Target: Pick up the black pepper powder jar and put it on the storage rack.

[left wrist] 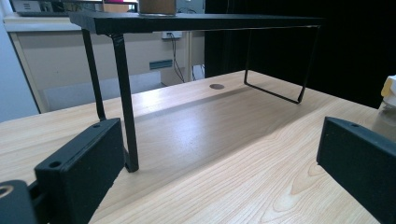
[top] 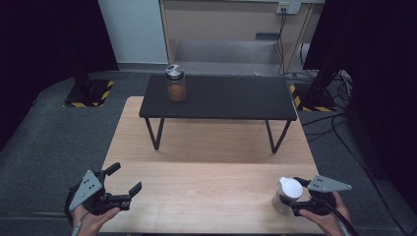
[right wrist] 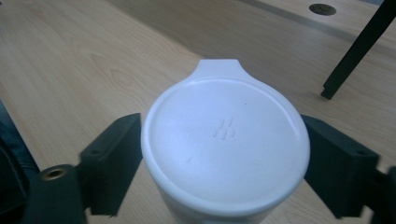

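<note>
A: Right gripper view looks down on the jar (right wrist: 225, 144), doesn't it? What is it like?

B: A round white lid covers its top, smooth, with a small tab at the far edge and a few tiny raised marks in the middle. The body under the lid looks pale and partly see-through.

A: Where does it stand?

B: Upright on the wooden table (top: 206, 172), near the front right corner, well apart from the black shelf (top: 221, 96) and the orange-filled jar (top: 175, 83) on it.

A: And the right gripper (top: 295, 196)?

B: Its jaws sit on either side of the jar just below the lid, pressed against it.

A: The left gripper (top: 125, 182)?

B: Jaws spread wide with nothing between them, held low over the front left corner.
</note>
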The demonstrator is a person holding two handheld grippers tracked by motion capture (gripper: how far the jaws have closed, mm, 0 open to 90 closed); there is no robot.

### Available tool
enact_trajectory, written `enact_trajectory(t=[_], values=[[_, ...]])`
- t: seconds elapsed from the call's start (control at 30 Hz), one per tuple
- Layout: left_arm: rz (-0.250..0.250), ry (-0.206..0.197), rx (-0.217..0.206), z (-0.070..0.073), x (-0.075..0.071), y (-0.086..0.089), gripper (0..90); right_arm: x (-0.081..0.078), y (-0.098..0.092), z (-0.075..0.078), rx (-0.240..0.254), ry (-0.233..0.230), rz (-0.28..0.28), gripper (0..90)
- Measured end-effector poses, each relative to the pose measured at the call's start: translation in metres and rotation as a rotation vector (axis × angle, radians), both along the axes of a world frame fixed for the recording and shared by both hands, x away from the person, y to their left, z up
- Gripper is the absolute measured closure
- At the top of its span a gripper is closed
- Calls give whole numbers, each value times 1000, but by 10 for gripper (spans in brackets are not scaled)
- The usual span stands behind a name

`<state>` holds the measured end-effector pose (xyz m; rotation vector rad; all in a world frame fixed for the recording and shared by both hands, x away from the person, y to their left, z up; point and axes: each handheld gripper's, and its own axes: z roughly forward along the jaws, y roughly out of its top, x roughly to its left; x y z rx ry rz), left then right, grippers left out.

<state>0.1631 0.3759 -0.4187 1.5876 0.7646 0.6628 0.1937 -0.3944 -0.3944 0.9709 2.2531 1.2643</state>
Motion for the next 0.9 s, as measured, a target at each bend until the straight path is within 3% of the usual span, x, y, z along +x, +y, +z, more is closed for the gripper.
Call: enact_trajectory(t=[0.07, 0.5, 0.7, 0.9], values=[[0, -1, 1, 0, 0, 0, 0, -1, 0, -3, -3, -21, 5, 308], [1, 2, 3, 0, 0, 0, 0, -5, 6, 0, -28, -45, -3, 313], [5, 0, 3, 0, 0, 0, 0, -2, 2, 17, -7, -59, 15, 313], [3, 4, 5, 0, 0, 0, 0, 7, -2, 48, -11, -78, 52, 313]])
